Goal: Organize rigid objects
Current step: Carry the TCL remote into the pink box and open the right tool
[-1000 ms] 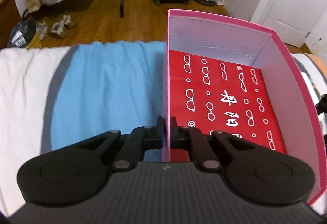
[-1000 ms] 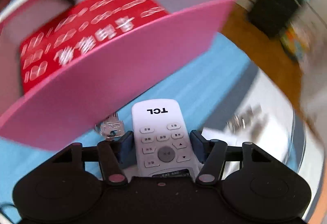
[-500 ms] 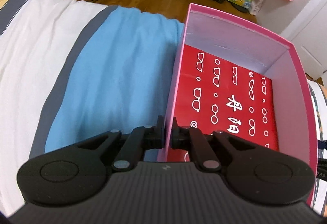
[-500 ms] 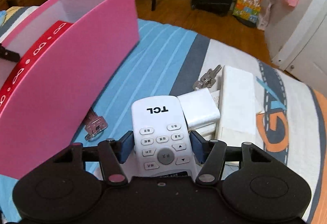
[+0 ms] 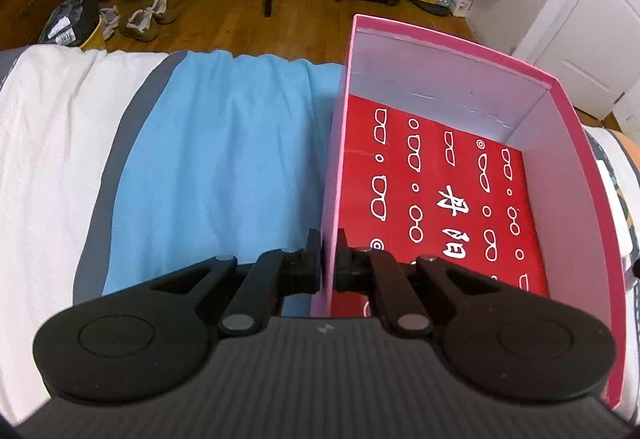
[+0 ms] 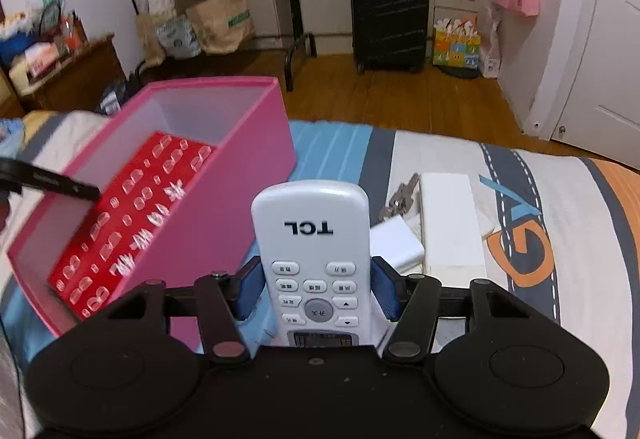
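left tool [image 5: 329,263] clamps box wall [image 5: 335,175] | right tool [image 6: 316,287] apparently grips remote [image 6: 314,239]

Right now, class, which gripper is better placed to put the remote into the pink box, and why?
The right. The right gripper already grips the white remote beside the pink box, whose top is open. The left gripper is clamped on the box's side wall, steadying it.

One pink box [image 6: 224,199], one white remote [image 6: 312,239], one white charger block [image 6: 396,243] were counted. One long white box [image 6: 450,223] and one key bunch [image 6: 400,199] lay right of centre.
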The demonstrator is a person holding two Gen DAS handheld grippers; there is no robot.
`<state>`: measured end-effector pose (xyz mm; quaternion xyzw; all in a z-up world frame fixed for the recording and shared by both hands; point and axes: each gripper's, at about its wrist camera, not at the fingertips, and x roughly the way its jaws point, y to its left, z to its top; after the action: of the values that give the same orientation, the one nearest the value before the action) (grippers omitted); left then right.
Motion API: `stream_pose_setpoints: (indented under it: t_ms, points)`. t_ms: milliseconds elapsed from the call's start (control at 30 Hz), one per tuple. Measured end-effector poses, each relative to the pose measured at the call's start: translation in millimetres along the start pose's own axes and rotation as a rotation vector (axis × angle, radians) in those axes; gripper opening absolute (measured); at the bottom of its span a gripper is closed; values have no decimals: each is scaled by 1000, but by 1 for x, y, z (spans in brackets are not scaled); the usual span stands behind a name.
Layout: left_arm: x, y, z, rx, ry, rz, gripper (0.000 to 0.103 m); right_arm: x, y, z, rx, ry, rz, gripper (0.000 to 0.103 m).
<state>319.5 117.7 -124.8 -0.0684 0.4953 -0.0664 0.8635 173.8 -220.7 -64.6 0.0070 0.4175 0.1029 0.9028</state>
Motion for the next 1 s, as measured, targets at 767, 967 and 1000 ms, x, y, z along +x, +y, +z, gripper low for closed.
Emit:
stream_pose_setpoints:
  t_ms: [767, 967, 1000]
  points:
    - [-5, 19, -8, -44, 26, 14, 4, 76, 124, 101, 188, 244, 310, 62]
    - [-4, 24, -10, -48, 19, -6, 4, 169, 137, 101, 394, 397, 329, 62]
    - [-4, 25, -11, -47, 17, -8, 4, 175, 141, 99, 404, 395, 329, 63]
